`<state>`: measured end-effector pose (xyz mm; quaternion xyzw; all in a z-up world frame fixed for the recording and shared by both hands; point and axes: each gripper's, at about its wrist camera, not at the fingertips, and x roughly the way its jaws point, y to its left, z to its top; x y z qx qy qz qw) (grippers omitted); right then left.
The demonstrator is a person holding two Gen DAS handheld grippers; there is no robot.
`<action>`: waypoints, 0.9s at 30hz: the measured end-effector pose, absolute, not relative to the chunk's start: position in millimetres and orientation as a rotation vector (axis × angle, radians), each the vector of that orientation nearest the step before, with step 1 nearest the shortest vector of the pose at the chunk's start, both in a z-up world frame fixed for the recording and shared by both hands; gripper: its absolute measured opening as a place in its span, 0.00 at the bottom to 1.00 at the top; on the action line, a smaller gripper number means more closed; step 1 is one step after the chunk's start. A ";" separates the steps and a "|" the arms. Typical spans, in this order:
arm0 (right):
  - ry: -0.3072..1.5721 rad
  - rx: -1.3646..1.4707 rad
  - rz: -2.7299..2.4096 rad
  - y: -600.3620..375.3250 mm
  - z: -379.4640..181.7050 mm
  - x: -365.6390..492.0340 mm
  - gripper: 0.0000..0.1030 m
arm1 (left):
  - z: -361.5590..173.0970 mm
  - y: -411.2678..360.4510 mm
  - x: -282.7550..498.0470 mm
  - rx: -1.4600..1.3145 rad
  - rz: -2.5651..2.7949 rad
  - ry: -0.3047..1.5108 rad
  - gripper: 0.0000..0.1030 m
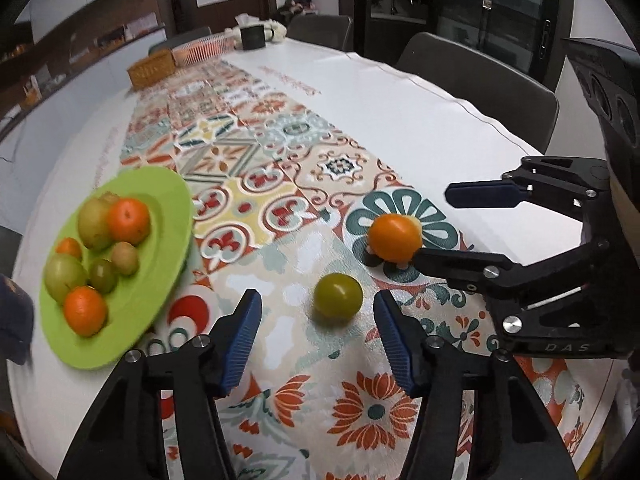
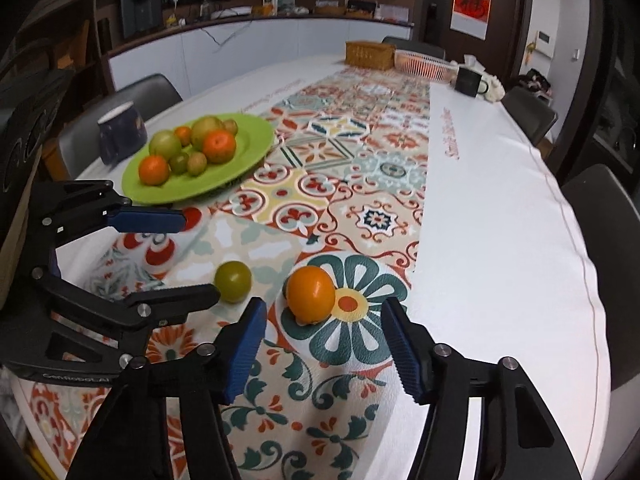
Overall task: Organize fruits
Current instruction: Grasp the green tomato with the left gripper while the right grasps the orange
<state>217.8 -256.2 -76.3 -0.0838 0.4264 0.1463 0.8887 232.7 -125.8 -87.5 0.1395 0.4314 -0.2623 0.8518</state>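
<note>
Two grippers, left gripper (image 1: 318, 308) and right gripper (image 2: 324, 320), both unclenched, grasping nothing, around green fruit (image 1: 338, 297) and orange fruit (image 2: 311, 294) on patterned surface (image 2: 500, 220).

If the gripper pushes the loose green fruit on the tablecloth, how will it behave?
The green fruit looks round and smooth, so it would probably roll rather than slide. Its glossy skin may slip between the ribbed pads. It looks firm, likely not fragile.
</note>
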 end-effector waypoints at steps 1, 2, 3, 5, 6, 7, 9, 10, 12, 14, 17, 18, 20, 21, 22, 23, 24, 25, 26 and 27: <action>0.895 -0.170 0.305 -256.6 -78.6 220.1 0.54 | -89.6 -127.4 233.9 0.293 -0.555 0.915 0.56; 0.902 -0.166 0.309 -256.6 -80.8 222.2 0.53 | -91.6 -129.3 235.1 0.293 -0.562 0.922 0.55; 0.907 -0.165 0.312 -256.3 -82.3 224.1 0.53 | -93.3 -130.6 236.5 0.294 -0.563 0.929 0.54; 0.914 -0.165 0.317 -255.4 -85.0 227.4 0.50 | -97.1 -133.0 239.5 0.295 -0.564 0.940 0.50; 0.918 -0.168 0.321 -254.4 -86.5 229.0 0.49 | -98.5 -134.0 240.9 0.294 -0.565 0.945 0.49; 0.921 -0.171 0.323 -253.7 -88.1 231.0 0.47 | -100.4 -134.4 242.5 0.291 -0.563 0.951 0.47; 0.927 -0.174 0.325 -252.2 -91.1 234.3 0.46 | -102.7 -134.4 245.3 0.283 -0.559 0.960 0.45; 0.931 -0.172 0.326 -251.9 -92.6 236.0 0.46 | -104.2 -133.9 246.9 0.270 -0.560 0.969 0.44; 0.939 -0.158 0.332 -252.0 -95.0 239.1 0.44 | -105.0 -133.5 249.0 0.248 -0.556 0.978 0.42; 0.945 -0.137 0.334 -252.8 -95.9 241.3 0.43 | -105.3 -133.6 249.9 0.235 -0.555 0.981 0.40; 0.958 -0.120 0.337 -252.6 -99.0 244.8 0.40 | -105.9 -135.5 250.6 0.227 -0.557 0.986 0.35; 0.964 -0.111 0.343 -252.8 -100.3 245.7 0.39 | -106.4 -136.0 250.9 0.225 -0.557 0.988 0.33; 0.964 -0.107 0.344 -252.0 -101.9 246.4 0.35 | -107.4 -136.9 251.7 0.217 -0.556 0.995 0.29; 0.965 -0.106 0.348 -251.3 -101.9 246.4 0.34 | -107.3 -136.2 251.9 0.210 -0.553 0.995 0.29; 0.966 -0.101 0.349 -251.0 -102.2 246.7 0.33 | -107.5 -135.9 251.8 0.204 -0.552 0.997 0.29; 0.967 -0.093 0.346 -251.3 -102.2 246.7 0.33 | -107.2 -134.4 251.8 0.195 -0.546 0.999 0.29; 0.967 -0.087 0.345 -251.6 -102.6 246.3 0.33 | -106.9 -132.8 251.7 0.187 -0.540 1.002 0.29; 0.967 -0.081 0.344 -251.7 -102.4 245.6 0.33 | -105.9 -130.7 251.3 0.177 -0.532 1.003 0.29; 0.966 -0.075 0.340 -252.0 -102.0 244.9 0.32 | -104.2 -127.6 250.0 0.165 -0.520 1.001 0.29; 0.963 -0.069 0.336 -252.2 -101.2 243.7 0.32 | -101.5 -123.2 248.1 0.150 -0.509 0.996 0.29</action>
